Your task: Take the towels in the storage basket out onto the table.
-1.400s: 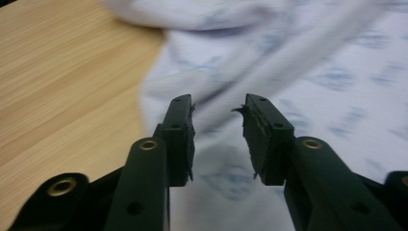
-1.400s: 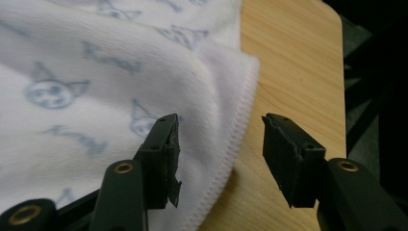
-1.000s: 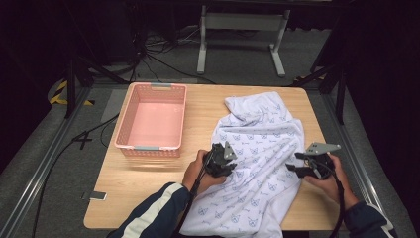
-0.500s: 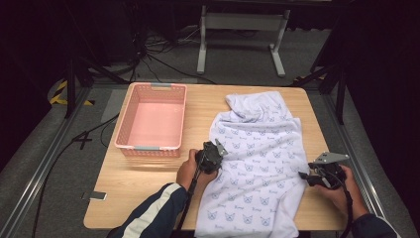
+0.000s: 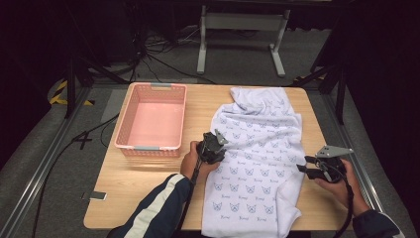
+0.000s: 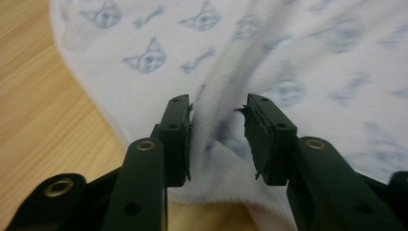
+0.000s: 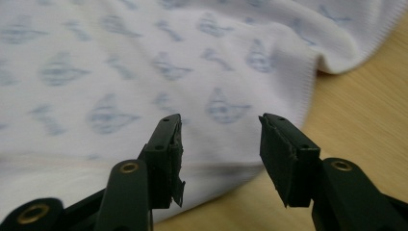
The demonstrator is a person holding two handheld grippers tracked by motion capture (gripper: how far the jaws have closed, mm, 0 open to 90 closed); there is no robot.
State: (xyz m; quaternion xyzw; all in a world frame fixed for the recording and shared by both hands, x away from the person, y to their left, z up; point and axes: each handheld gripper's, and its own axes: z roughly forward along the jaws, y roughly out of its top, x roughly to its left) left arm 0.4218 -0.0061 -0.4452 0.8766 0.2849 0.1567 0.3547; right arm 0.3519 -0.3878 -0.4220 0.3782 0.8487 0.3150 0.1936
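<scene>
A white towel (image 5: 257, 148) printed with small blue cat faces lies lengthwise on the right half of the wooden table (image 5: 148, 198), its near end hanging over the front edge. My left gripper (image 5: 219, 144) is at the towel's left edge. In the left gripper view its jaws (image 6: 216, 134) have just been opening; a raised fold of towel (image 6: 211, 120) stands between them, clear of the right pad, so nothing is gripped. My right gripper (image 5: 302, 166) is at the towel's right edge. Its jaws (image 7: 219, 154) have just been closing and stand open over the hem (image 7: 226, 178).
An empty pink plastic basket (image 5: 151, 148) sits on the left half of the table. A small grey flat object (image 5: 94, 196) lies near the front left corner. Behind the table stand metal frame legs (image 5: 237, 29) and loose cables on a dark floor.
The towel's near part has gone from bunched and wide to straighter and narrower. The right gripper has shifted right, to the towel's edge. The left gripper has shifted slightly left.
</scene>
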